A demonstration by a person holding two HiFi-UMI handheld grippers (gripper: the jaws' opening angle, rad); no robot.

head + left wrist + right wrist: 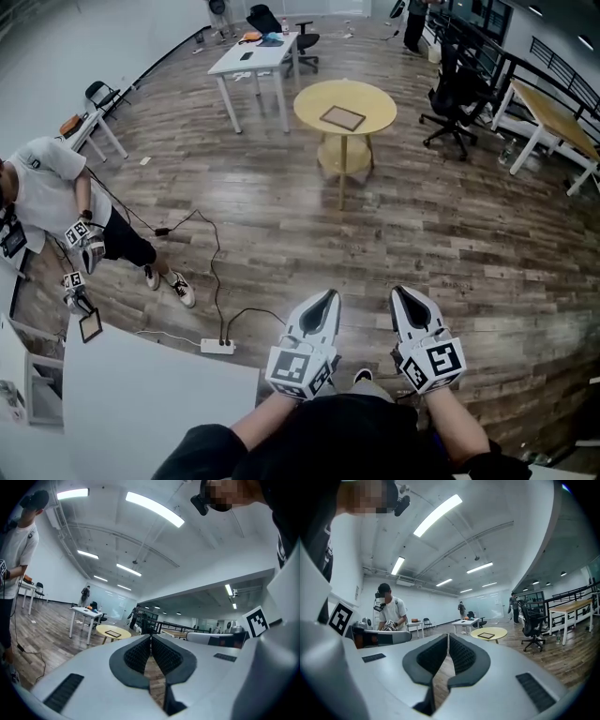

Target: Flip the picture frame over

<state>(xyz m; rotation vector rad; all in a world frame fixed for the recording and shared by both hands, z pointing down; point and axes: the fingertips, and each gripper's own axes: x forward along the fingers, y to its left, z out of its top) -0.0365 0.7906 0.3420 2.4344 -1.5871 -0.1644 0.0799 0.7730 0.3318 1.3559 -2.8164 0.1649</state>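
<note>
1. Two grippers are far from the work. The picture frame (342, 118) lies flat near the middle of the round yellow table (375, 97), and both tools are well apart from that table, on its near side.
2. The step in hand, as I judge, is the approach. It is better to walk close to the yellow table first and not reach from far.
3. At the table the jaws must open before they meet the frame. One gripper may lift an edge while the other steadies it, so the frame turns over and does not slide off the table.
4. The left gripper (327, 296) has its jaws together with nothing between them. The right gripper (401, 292) is the same, closed and empty.
5. Both are held level, side by side, close to the body, and point toward the yellow table.
</note>
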